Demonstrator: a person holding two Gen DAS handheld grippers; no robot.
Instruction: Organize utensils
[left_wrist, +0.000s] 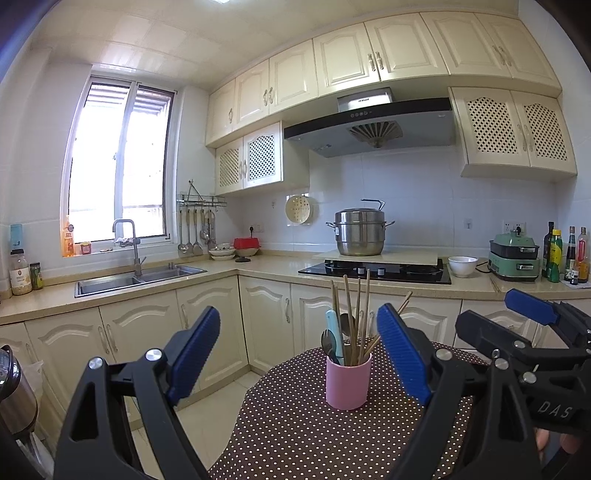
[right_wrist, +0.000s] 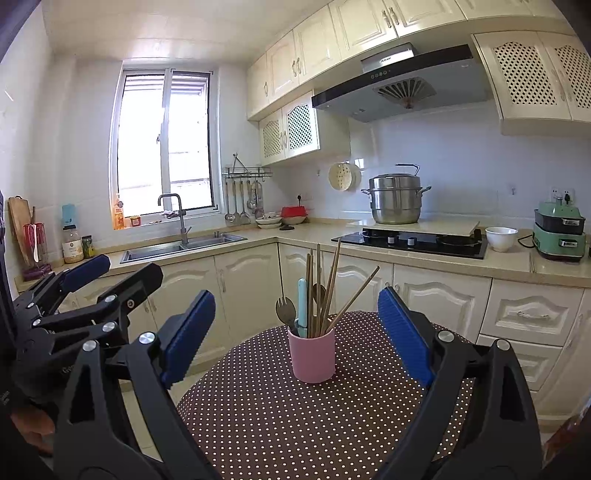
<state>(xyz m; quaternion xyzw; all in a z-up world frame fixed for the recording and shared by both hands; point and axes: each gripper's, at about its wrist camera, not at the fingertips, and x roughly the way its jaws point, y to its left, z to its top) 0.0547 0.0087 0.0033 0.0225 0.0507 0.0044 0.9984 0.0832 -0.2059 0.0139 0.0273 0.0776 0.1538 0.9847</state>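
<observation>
Utensils (right_wrist: 317, 295) stand bunched in a pink cup (right_wrist: 312, 357), and that cup sits upright on the polka-dot desk (right_wrist: 280, 424), toward its far edge. Nearest the cameras, both tools hang above the cloth with nothing in them. The left tool (left_wrist: 295, 358) is spread wide, blue pads parted, the cup framed between them and closer to the right-hand pad, touching neither. The right tool (right_wrist: 297, 336) is spread just as wide, and the cup stands near the middle of its gap, again clear of both pads. Each tool shows at the edge of the other's view, side by side and apart.

Up to the cup: wooden chopsticks (left_wrist: 354, 317) fan out of it, one leaning well to the right. A pale blue handle (right_wrist: 302, 308) stands among them, a dark fork (right_wrist: 286, 309) sits at the left, and a dark spoon (right_wrist: 319, 291) peeks out behind.

Beyond the desk, cream cupboards run under a counter (right_wrist: 295, 236). A steel sink (right_wrist: 177, 249) with its tap (right_wrist: 173, 212) lies under the window at the left. Further right, a black hob (right_wrist: 410, 242) and a steel steamer pot (right_wrist: 396, 199) on a board behind it. A white bowl (right_wrist: 501, 238) stands just right of the hob, a green cooker (right_wrist: 559, 232) past that. Ladles (right_wrist: 240, 206) hang on the wall rack.
</observation>
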